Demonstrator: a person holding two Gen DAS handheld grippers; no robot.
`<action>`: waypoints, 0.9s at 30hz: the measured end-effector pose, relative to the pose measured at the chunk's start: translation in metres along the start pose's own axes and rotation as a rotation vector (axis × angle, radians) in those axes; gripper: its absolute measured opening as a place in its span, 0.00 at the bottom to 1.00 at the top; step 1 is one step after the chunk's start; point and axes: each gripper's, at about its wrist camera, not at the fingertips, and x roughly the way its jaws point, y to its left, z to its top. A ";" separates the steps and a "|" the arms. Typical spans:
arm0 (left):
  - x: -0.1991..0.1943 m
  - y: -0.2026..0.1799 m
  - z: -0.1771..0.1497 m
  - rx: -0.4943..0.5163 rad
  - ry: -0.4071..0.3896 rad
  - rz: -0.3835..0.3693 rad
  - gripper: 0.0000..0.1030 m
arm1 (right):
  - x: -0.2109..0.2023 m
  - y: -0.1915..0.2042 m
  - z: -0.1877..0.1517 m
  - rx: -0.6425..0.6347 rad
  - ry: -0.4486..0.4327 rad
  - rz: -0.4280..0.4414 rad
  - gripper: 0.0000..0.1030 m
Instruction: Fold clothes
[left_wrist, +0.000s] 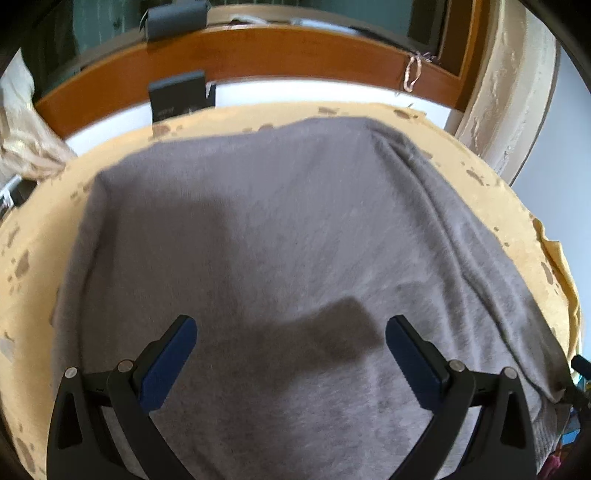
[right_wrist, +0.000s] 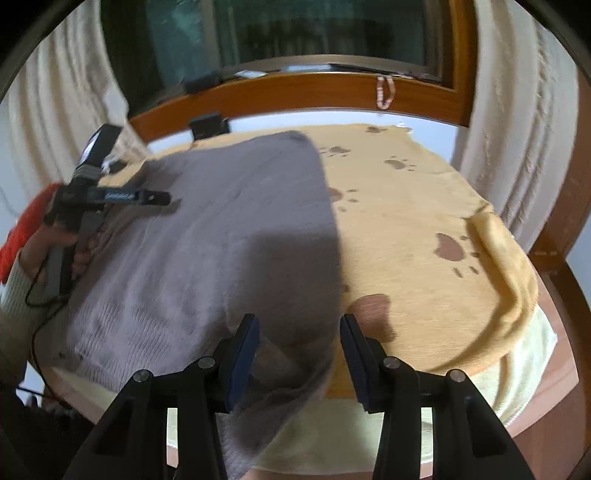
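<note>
My left claw (left_wrist: 291, 363) hovers wide open above the grey sweater (left_wrist: 258, 229) spread on the counter, my right claw (right_wrist: 299, 360) spread wide astride its near right edge, where a shallow bite could slip and skew the fold.

Both tools share one build: the left gripper (left_wrist: 290, 328) shows matte black angled arms with triangular cut-outs, round silver pivot screws along the lower frame, and dark blue ribbed pads (left_wrist: 168, 365) lining the inner faces. The right gripper (right_wrist: 299, 328) matches, black linkages, silver screws, navy pads (right_wrist: 243, 360). At the left edge of the right wrist view, the left hand (right_wrist: 55, 243) shows bare skin, a cream ribbed sleeve (right_wrist: 16, 295), something bright red above it, and a thin black cable (right_wrist: 37, 321) trailing downward.
</note>
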 end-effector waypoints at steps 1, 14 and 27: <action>0.002 0.002 -0.003 -0.007 0.007 0.002 1.00 | 0.004 0.001 -0.001 -0.006 0.015 -0.011 0.47; 0.008 0.004 -0.009 0.006 0.008 0.017 1.00 | -0.008 -0.021 0.017 0.047 -0.044 -0.325 0.09; 0.006 0.010 -0.009 -0.019 0.000 -0.013 1.00 | -0.030 -0.105 0.095 0.218 -0.329 -0.767 0.09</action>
